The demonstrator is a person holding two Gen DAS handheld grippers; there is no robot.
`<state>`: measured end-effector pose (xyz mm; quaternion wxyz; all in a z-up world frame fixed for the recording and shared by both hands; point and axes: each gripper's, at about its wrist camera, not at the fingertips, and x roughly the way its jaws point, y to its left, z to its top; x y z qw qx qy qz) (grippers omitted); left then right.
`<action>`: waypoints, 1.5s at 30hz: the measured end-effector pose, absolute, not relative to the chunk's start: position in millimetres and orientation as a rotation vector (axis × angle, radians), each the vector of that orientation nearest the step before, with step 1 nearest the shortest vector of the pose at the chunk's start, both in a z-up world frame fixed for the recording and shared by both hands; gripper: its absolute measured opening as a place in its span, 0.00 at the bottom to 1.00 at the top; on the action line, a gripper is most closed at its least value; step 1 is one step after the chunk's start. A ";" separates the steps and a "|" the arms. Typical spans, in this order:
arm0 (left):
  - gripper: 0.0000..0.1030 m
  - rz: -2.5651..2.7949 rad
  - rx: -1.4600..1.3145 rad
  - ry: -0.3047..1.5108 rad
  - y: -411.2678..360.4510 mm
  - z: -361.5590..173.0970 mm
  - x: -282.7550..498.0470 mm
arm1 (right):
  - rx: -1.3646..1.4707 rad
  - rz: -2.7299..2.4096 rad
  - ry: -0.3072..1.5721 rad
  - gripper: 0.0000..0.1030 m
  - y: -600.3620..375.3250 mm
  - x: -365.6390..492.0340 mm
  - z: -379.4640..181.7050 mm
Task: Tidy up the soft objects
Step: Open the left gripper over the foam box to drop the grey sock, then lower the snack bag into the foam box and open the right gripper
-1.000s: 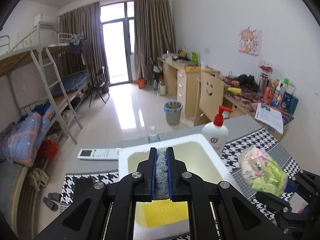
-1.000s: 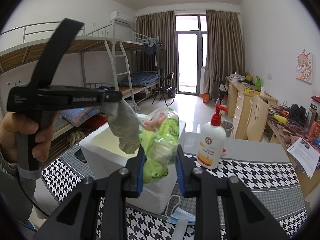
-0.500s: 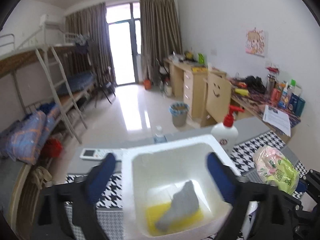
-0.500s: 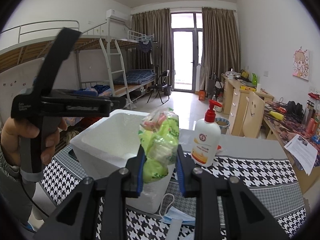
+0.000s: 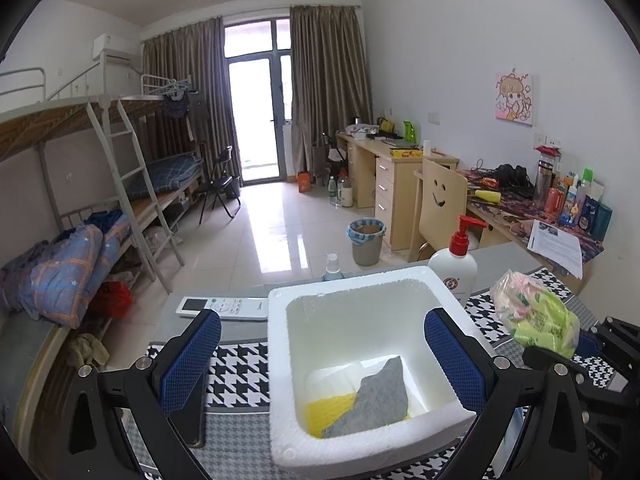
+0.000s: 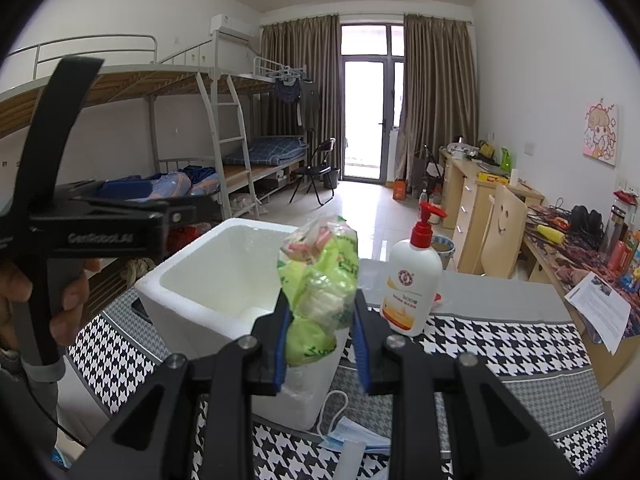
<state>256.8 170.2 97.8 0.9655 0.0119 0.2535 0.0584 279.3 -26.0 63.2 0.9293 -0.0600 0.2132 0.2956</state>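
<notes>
Remote control (image 5: 222,307): flat on the grey table edge, just left of the foam box, outside the sorting; not a soft item.
Left gripper (image 5: 324,360): blue pads spread wide, nothing between them, poised above the open box mouth; placed as for a drop straight down, judging by the cloth lying directly below.
Foam box (image 5: 280,360): white, open-topped, standing on the houndstooth tablecloth (image 5: 240,376); likely the collecting bin for soft things.
Box contents: grey cloth (image 5: 376,404) slumped against the near wall, lying over a yellow sponge-like pad (image 5: 326,414) on the floor of the box; something white beneath, too unclear to name.
Pump bottle (image 5: 456,268): upright just behind the box's far right corner, apart from both grippers.
Plastic bag of green and pink packets (image 6: 320,280): clamped between the pads of the right gripper (image 6: 320,344), lifted beside the box's right rim, not yet inside.
Reason for hold: bag kept raised and close, probably next for the box.
Face mask (image 6: 356,434): on the tablecloth below the right gripper, beside the box base; possibly a remaining soft item.
</notes>
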 end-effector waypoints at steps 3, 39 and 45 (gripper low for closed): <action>0.99 0.139 0.012 0.503 177.0 97.2 248.9 | -0.130 0.609 0.436 0.31 -22.7 280.4 65.1; 0.99 0.266 -0.081 0.425 228.1 44.5 168.4 | -0.183 0.683 0.514 0.32 45.8 306.7 61.0; 0.99 0.263 -0.077 0.421 226.1 45.9 165.8 | -0.156 0.691 0.464 0.82 38.6 301.1 66.6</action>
